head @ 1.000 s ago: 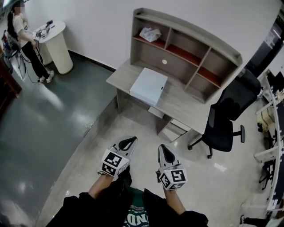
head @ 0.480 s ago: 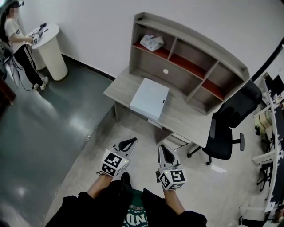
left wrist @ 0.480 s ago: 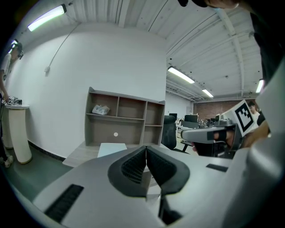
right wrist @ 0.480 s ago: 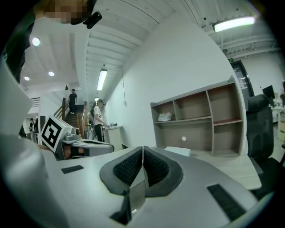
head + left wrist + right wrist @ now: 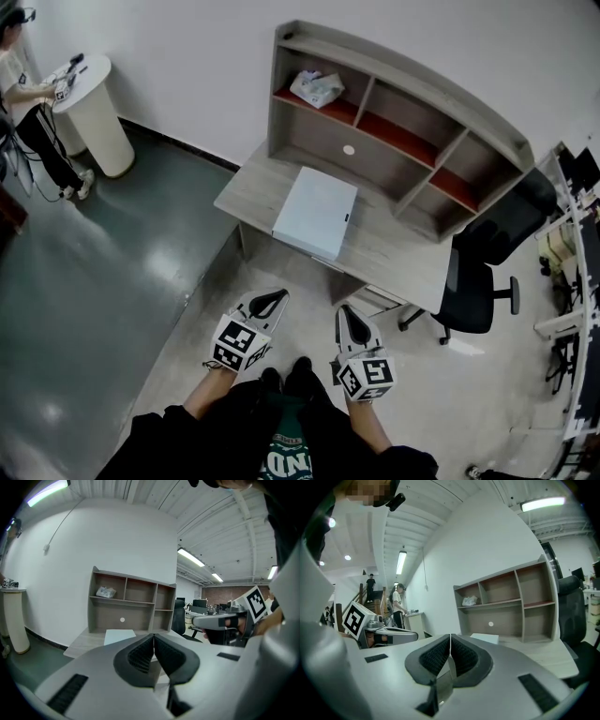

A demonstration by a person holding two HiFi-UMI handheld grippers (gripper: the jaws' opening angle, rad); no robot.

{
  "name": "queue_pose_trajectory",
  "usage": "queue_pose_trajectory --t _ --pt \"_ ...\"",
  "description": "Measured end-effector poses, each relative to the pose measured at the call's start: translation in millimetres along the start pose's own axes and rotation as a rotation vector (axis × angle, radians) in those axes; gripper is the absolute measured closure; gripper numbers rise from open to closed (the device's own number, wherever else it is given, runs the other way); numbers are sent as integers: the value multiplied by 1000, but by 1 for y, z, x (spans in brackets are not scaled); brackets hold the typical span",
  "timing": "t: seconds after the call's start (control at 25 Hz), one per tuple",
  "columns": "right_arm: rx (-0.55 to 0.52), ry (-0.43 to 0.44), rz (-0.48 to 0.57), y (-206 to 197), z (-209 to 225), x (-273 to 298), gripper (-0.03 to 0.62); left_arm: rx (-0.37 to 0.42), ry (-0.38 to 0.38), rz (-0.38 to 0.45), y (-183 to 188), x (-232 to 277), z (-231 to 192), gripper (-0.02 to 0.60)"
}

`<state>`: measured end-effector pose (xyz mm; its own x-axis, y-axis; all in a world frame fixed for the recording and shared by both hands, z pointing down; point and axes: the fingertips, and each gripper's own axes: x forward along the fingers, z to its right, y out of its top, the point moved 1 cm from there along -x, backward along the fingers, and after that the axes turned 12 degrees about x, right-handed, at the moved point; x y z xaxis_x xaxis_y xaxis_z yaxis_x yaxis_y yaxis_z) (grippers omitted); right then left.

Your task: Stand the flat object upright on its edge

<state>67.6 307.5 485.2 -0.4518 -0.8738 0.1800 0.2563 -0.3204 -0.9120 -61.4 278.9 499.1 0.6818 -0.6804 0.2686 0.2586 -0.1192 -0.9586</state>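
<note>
A flat pale blue-white box (image 5: 316, 211) lies on its broad face on the grey desk (image 5: 246, 186), near the desk's front edge. It also shows ahead as the box (image 5: 119, 635) in the left gripper view and as the box (image 5: 485, 638) in the right gripper view. My left gripper (image 5: 277, 298) and right gripper (image 5: 347, 314) are held side by side over the floor, short of the desk, pointing at it. Both are shut with nothing between the jaws.
A shelf hutch (image 5: 394, 103) stands on the desk's back, with a crumpled white packet (image 5: 314, 86) in its top left bay. A black office chair (image 5: 487, 272) stands at the desk's right. A person (image 5: 28, 103) stands by a white round pedestal (image 5: 89, 117) at far left.
The desk and box have come closer and lower in the head view as I walked toward them. Both grippers kept their shut pose and spacing.
</note>
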Motion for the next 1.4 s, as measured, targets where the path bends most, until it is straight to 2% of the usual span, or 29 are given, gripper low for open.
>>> queue_pose_trajectory --t 0.24,0.48,0.84,1.08,1.4 --pt "9 0 2 0 13 24 559 -11 -5 -7 -9 21 -18 569" --pt "32 -19 28 11 44 61 559 12 -11 -15 -7 57 -50 568" --pt "92 -28 21 39 92 160 559 31 -33 -50 8 135 -129 568" --pt "105 -49 13 75 142 227 559 39 -80 -68 22 204 -175 568" --pt "133 -78 -9 98 188 283 559 37 -136 -100 26 267 -215 568"
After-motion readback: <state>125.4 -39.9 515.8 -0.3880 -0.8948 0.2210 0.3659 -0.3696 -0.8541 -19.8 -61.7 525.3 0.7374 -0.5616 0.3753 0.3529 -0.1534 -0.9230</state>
